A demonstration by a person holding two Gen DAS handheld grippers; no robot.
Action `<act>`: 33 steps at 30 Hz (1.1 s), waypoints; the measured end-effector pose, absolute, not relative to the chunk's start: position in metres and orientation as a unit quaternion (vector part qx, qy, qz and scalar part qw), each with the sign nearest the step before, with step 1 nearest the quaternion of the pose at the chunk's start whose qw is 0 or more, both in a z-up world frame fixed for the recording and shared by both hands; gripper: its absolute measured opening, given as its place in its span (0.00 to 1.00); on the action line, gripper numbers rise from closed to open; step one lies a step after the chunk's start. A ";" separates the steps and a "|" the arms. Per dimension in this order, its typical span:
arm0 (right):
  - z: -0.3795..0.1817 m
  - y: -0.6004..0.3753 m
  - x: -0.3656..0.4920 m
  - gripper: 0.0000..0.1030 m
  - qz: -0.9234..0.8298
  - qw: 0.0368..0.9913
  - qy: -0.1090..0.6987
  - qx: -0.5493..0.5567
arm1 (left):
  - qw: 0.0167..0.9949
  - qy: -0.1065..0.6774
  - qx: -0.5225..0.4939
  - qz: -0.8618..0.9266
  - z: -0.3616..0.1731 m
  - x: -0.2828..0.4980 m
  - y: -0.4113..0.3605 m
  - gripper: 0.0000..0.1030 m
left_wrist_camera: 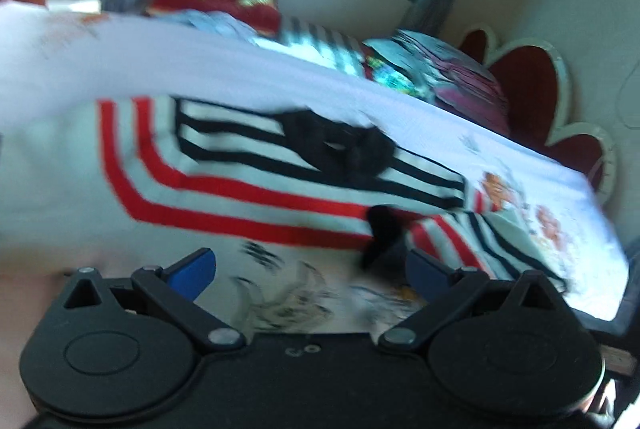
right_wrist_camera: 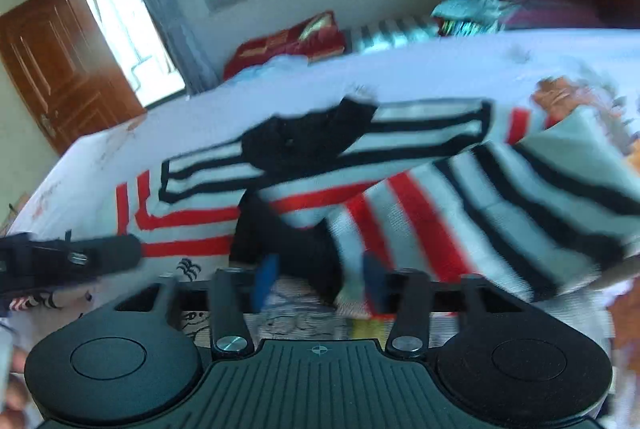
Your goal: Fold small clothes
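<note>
A small white knit garment (left_wrist_camera: 240, 185) with red and black stripes and a black bow lies on the bed sheet (left_wrist_camera: 280, 69). My left gripper (left_wrist_camera: 310, 271) is open, its blue pads just short of the garment's near edge. In the right wrist view the garment (right_wrist_camera: 420, 189) is partly lifted and draped. My right gripper (right_wrist_camera: 320, 281) has its blue pads fairly close together around the garment's black-trimmed lower edge; the view is blurred. The left gripper's black body (right_wrist_camera: 68, 257) shows at the left of the right wrist view.
The bed carries a white sheet with cartoon prints (right_wrist_camera: 440, 69). A red pillow (right_wrist_camera: 288, 41), striped cloth and a pile of folded bedding (right_wrist_camera: 520, 1) lie at the far side. A red scalloped headboard (left_wrist_camera: 540, 89) stands at the right. A wooden door (right_wrist_camera: 60, 69) and window are behind.
</note>
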State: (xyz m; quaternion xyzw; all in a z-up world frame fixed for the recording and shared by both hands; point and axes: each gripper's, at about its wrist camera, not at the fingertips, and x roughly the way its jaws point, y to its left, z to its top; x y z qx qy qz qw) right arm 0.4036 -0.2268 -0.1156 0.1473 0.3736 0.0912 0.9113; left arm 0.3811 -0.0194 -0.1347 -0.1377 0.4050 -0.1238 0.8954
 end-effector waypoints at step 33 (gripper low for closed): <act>-0.140 -0.325 0.381 0.20 -0.054 0.905 0.407 0.114 | 0.903 0.352 -0.217 -0.115 -0.145 0.422 0.017 0.01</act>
